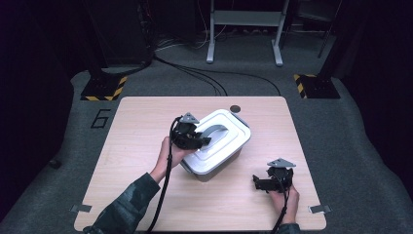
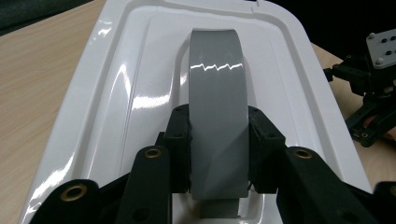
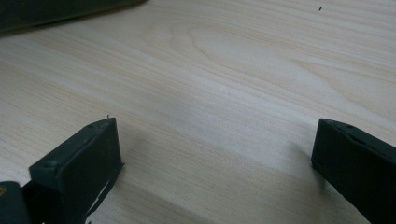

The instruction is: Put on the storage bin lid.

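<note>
High view, box: white lidded box (image 1: 216, 146) stands near the table's (image 1: 146, 204) middle, skewed to its edges; grey handle (image 1: 214, 130) arches over the lid.
High view, left gripper (image 1: 200, 141): at the near end of the handle; hand (image 1: 171, 152) just beside the box's near-left corner.
High view, right gripper (image 1: 260, 183): well apart from the box, low over bare wood at the near-right.
Left gripper view, claw: jaws closed narrow on the grey handle (image 2: 217, 116), one pad (image 2: 181, 154) pressing each side; white lid (image 2: 116, 98) beneath.
Left gripper view, risk: grip sits toward one end of the handle, not its crown; a lift would likely tip the box, or the glossy strap could slide through the pads; whether the lid is latched I cannot tell, so it might come away alone.
Right gripper view, claw: jaws wide apart, nothing between them; only table (image 3: 224, 79) below; not placed to steady the box.
</note>
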Available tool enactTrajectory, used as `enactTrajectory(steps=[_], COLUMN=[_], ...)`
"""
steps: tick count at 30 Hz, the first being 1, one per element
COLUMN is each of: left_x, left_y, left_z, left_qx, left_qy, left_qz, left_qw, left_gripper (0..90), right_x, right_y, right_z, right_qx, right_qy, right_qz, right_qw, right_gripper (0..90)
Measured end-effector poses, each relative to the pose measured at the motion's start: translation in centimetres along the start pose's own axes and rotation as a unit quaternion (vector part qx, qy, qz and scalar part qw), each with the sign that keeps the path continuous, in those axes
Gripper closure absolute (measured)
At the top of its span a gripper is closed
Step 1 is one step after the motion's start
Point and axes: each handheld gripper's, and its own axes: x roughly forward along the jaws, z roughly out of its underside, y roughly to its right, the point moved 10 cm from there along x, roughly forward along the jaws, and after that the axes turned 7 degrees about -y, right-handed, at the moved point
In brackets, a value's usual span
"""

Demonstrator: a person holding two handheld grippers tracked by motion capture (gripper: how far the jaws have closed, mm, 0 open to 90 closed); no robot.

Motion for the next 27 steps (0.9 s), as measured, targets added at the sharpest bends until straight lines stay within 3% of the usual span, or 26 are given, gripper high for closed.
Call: enactTrajectory(steps=[8,12,18,24,27], left_x=[0.2,-0.1,-1.8,-4.1,-5.2], left_y=[0.0,-0.1,-0.5,-1.1,-1.6], left_z=[-0.1,-0.2,-0.3,0.2,0.8], left_qx=[0.002,-0.002,0.002,0.01,0.008], left_qy=[-0.004,0.001,0.011,0.024,0.029], left_qz=[-0.001,0.002,-0.015,-0.029,-0.036], left_qw=[1.0,1.0,0.9998,0.9992,0.9989], left_gripper=[65.2,55.3,31.4,18.1,15.7], right_x=[0.0,0.0,0.0,0.0,0.0], right_y=[0.0,0.0,0.0,0.0,0.0], right_z=[0.0,0.0,0.0,0.0,0.0], right_qx=[0.0,-0.002,0.0,0.0,0.0], right_qy=[0.0,0.0,0.0,0.0,0.0], right_qz=[0.0,0.0,0.0,-0.001,0.0], right_qw=[1.0,1.0,1.0,1.0,1.0], right_gripper=[0.4,0.4,0.4,0.4,0.4])
